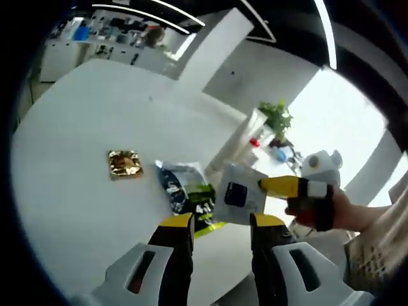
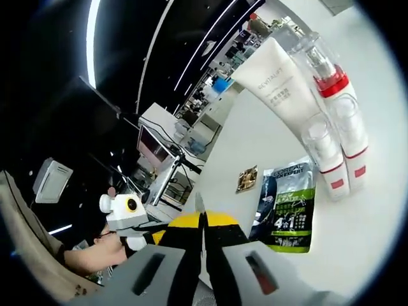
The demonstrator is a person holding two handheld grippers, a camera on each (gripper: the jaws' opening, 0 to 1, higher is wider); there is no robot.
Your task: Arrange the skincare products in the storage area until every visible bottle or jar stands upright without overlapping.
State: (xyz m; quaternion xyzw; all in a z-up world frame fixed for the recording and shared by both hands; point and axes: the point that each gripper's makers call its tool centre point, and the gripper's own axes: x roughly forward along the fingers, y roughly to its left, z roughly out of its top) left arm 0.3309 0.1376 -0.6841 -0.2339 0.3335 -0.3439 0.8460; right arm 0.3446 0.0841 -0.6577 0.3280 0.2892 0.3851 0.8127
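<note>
Left tool (image 1: 220,231): jaws apart, nothing between them, hanging above the near edge of the white tabletop (image 1: 76,127).
Right tool (image 2: 204,223): jaws pressed together; a thin white edge sticks out at the tips, and I cannot tell what it is. In the left gripper view it (image 1: 264,186) comes in from 3 o'clock, its yellow tip over a white sachet (image 1: 239,194), a hand (image 1: 331,213) behind it.
Green sachet (image 1: 194,203): lies flat just past the left tool's tips, its dark end beside the white sachet; in the right gripper view (image 2: 288,207) it lies at 3 o'clock of the jaws.
Gold sachet (image 1: 124,164): flat on the tabletop at 10 o'clock of the left tool, apart from the green one.
Tube (image 2: 280,80): white, farther off at 1 o'clock in the right gripper view.
Bottles (image 2: 341,127): clear and white with red bands, close together just beside the tube, past the green sachet.
</note>
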